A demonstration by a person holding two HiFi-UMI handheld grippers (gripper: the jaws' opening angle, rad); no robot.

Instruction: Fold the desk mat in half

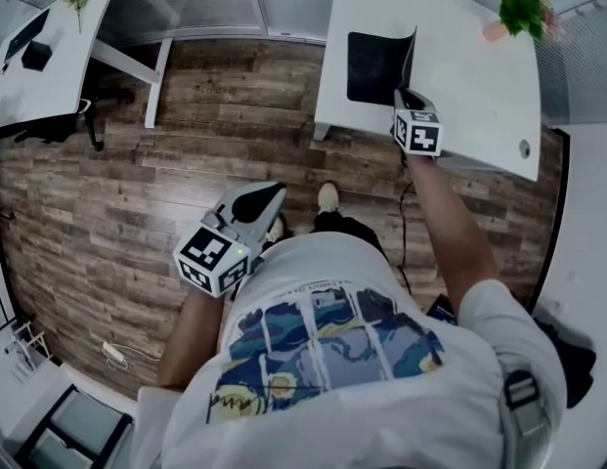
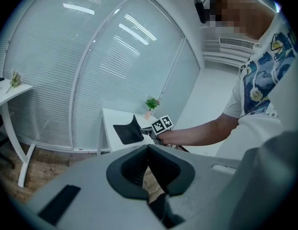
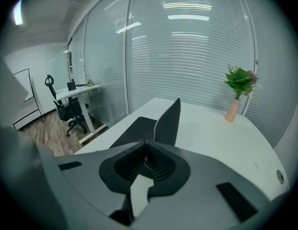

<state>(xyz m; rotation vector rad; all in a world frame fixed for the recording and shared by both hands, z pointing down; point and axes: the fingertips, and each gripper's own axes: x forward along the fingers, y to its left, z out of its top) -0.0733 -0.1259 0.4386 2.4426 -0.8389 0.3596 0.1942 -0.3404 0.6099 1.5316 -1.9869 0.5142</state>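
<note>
Mat (image 1: 376, 66) lying on counter (image 1: 459, 57), right edge lifted upright, pinched in right gripper (image 1: 404, 96). Left gripper (image 1: 269, 195) closed, empty, hanging off-counter. Best: carry edge over in smooth arc, match corners to far edge, hold pinch firm.

Right arm (image 1: 448, 218) is stretched straight out toward 12 o'clock, and the right gripper (image 1: 409, 98) has its jaws pinched on the mat (image 1: 376, 66) edge. Left arm (image 1: 191, 340) is bent, tucked low by the hip. The left gripper (image 1: 267, 196) points to about 1 o'clock with its jaws closed together.
</note>
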